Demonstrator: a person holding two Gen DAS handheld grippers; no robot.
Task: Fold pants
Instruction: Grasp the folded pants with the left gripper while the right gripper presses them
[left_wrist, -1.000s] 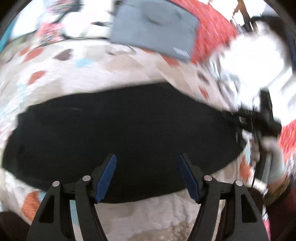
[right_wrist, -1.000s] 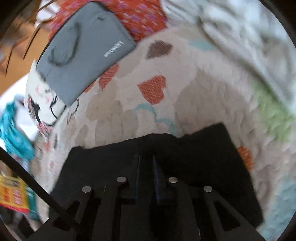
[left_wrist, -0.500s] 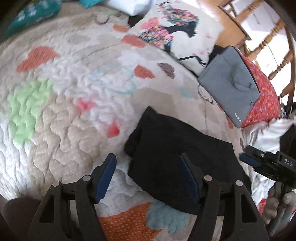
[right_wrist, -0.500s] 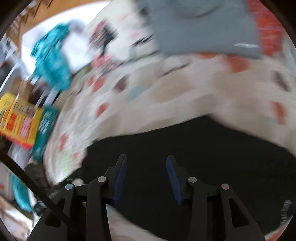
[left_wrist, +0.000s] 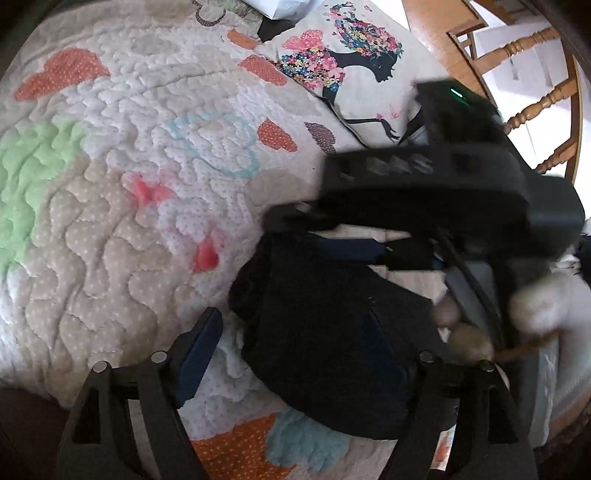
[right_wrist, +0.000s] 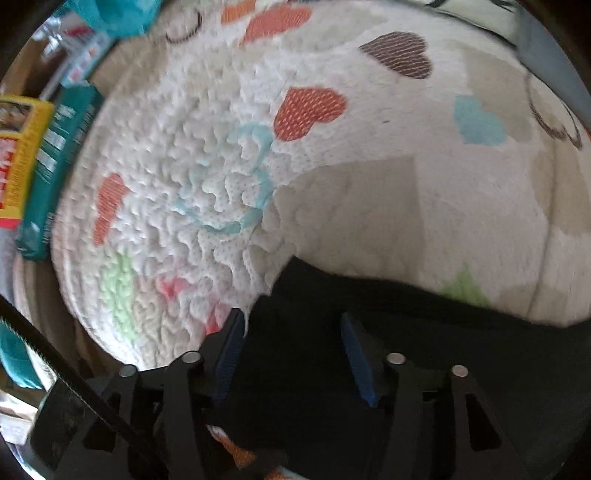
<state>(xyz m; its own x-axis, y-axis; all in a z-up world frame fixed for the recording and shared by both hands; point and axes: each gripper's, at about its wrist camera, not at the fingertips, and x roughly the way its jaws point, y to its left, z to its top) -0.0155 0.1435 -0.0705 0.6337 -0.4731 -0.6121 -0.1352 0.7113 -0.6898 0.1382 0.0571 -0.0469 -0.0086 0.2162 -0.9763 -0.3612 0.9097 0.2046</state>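
The black pants (left_wrist: 325, 343) lie folded into a compact stack on the heart-patterned quilt (left_wrist: 110, 206). My left gripper (left_wrist: 295, 354) is open, its jaws spread over the stack's near left part. The right gripper (left_wrist: 354, 251) shows in the left wrist view, reaching from the right over the stack's far edge. In the right wrist view the right gripper (right_wrist: 295, 354) is open, jaws apart just above the pants (right_wrist: 369, 332), holding nothing.
A printed pillow (left_wrist: 343, 70) and wooden chair (left_wrist: 535, 74) lie beyond the pants. A yellow box (right_wrist: 18, 155) and teal packs (right_wrist: 59, 162) sit past the quilt's left edge. The person's hand (left_wrist: 465, 332) holds the right gripper.
The right gripper opened and let go of the pants, then swung left across the folded stack. The left gripper stayed open and moved closer over the stack.
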